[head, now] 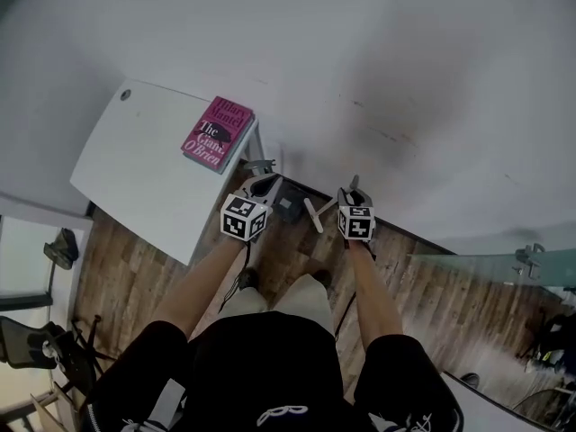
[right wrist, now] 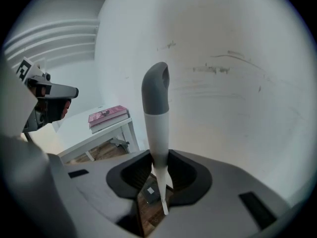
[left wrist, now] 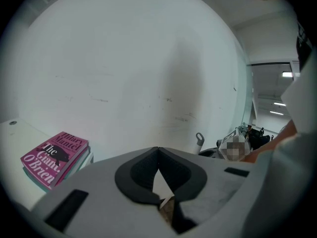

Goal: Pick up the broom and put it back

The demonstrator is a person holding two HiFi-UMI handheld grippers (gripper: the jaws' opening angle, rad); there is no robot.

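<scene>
— Wall (head: 405,61) and floor (head: 450,295) first: plain white wall, scuffed; wood-plank floor below. Next item?

— White surface (head: 144,160), at ten o'clock of the person, beside the wall. One pink book (head: 218,133) lies flat at its far corner, well apart from the work.

— Task item?

— Broom (right wrist: 156,123): white shaft, grey cap (right wrist: 155,90) on top. It is in the right gripper (right wrist: 159,158), at twelve o'clock, close before the wall.

— Jaws?

— Right jaws clamped on the white shaft, below the cap. The shaft stands near upright, its lower end running down past the jaws toward the floor. Judged reason: a grip on the shaft keeps the broom steady and vertical for carrying to its place by the wall.

— Left gripper (left wrist: 158,150)?

— Jaws closed tip to tip, nothing held. It hovers at nine o'clock of the broom, apart from it. Probably spare, since one hand is enough.

— Containers?

— None in view, so no contents to list. One small dark item (right wrist: 151,192) on the floor under the right jaws, kind not clear.
</scene>
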